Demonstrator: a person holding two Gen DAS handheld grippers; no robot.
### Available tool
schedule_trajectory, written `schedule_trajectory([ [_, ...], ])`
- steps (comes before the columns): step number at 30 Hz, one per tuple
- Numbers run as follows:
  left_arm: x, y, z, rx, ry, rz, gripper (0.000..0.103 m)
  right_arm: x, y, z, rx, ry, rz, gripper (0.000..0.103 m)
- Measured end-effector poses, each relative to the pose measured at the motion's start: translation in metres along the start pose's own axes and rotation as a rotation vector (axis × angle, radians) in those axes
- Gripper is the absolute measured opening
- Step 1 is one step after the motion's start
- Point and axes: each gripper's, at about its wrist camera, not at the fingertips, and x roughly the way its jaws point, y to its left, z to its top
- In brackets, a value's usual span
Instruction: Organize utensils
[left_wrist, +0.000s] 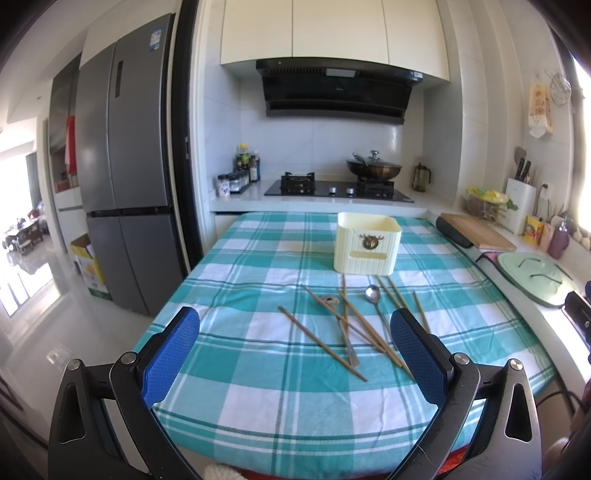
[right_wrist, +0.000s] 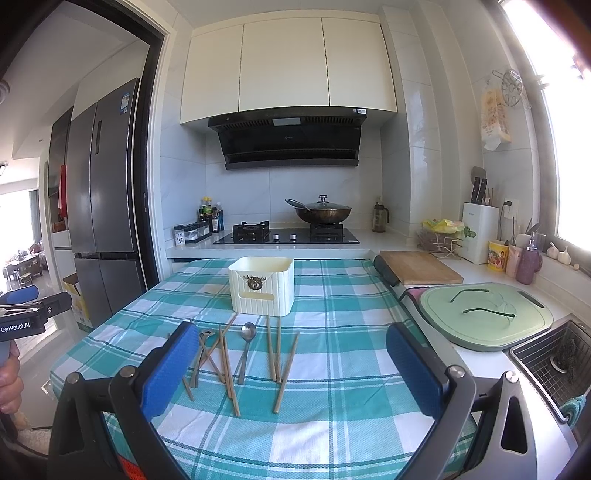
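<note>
Several wooden chopsticks (left_wrist: 360, 326) (right_wrist: 225, 363) lie scattered and crossed on the teal plaid tablecloth (left_wrist: 258, 376) (right_wrist: 332, 406). Among them lie a silver spoon (left_wrist: 373, 294) (right_wrist: 248, 332) and a second, darker spoon (left_wrist: 330, 300) (right_wrist: 205, 336). Behind them stands a cream utensil holder (left_wrist: 367, 243) (right_wrist: 262, 286) with an open top. My left gripper (left_wrist: 295, 328) hangs open above the near table edge, short of the utensils. My right gripper (right_wrist: 291, 343) is open too, hovering in front of the chopsticks. Nothing sits between either pair of blue pads.
A green lidded board (right_wrist: 484, 319) with glasses on it, a wooden cutting board (right_wrist: 419, 271) and a sink (right_wrist: 554, 354) line the counter at right. Behind the table are a stove with a wok (right_wrist: 319, 214). A hand (right_wrist: 9, 384) holds the left gripper at far left.
</note>
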Motion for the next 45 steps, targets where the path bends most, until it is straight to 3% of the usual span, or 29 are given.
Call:
schedule_trajectory([
  [45, 0.014, -0.004, -0.004, -0.001, 0.045, -0.002, 0.103, 0.005, 0.0, -0.005, -0.005, 0.018, 0.011, 0.103],
])
